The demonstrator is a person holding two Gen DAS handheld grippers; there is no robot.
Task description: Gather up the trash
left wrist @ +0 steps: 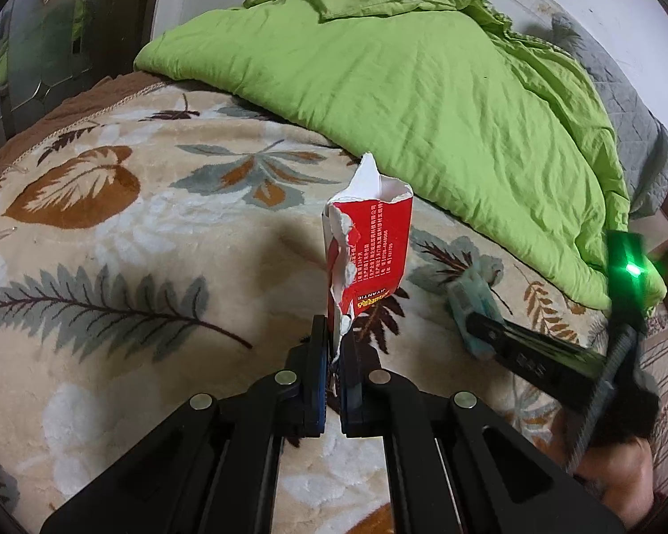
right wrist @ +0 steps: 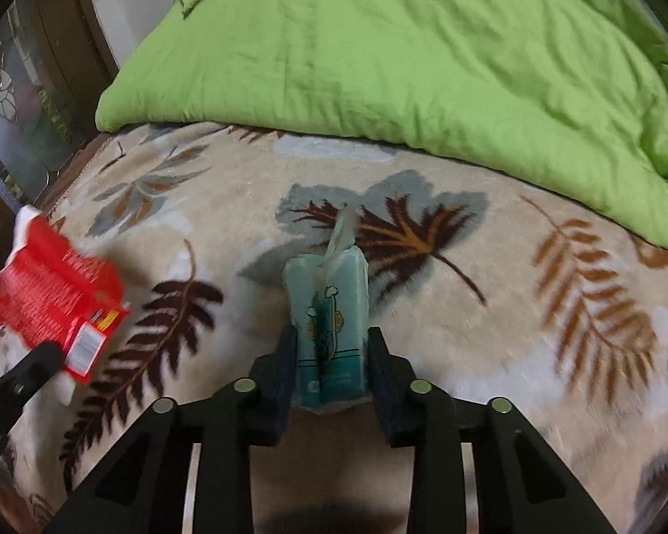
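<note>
A torn red and white paper carton (left wrist: 369, 244) stands upright above the leaf-patterned blanket (left wrist: 124, 240), and my left gripper (left wrist: 334, 338) is shut on its ragged lower edge. In the right wrist view the same carton (right wrist: 53, 293) shows at the far left, with a left finger (right wrist: 31, 367) under it. A teal tissue pack (right wrist: 329, 293) lies on the blanket (right wrist: 490, 333) with a flap sticking up. My right gripper (right wrist: 332, 333) has both pads pressed on the pack's sides. The left wrist view shows that pack (left wrist: 470, 298) and a right finger (left wrist: 516, 349) at the right.
A rumpled green quilt (left wrist: 414, 89) covers the far half of the bed (right wrist: 401, 44). A grey quilted cover (left wrist: 623, 98) lies at the far right. A patterned glass door (left wrist: 35, 44) stands past the bed's left edge. A person's hand (left wrist: 619, 480) holds the right gripper.
</note>
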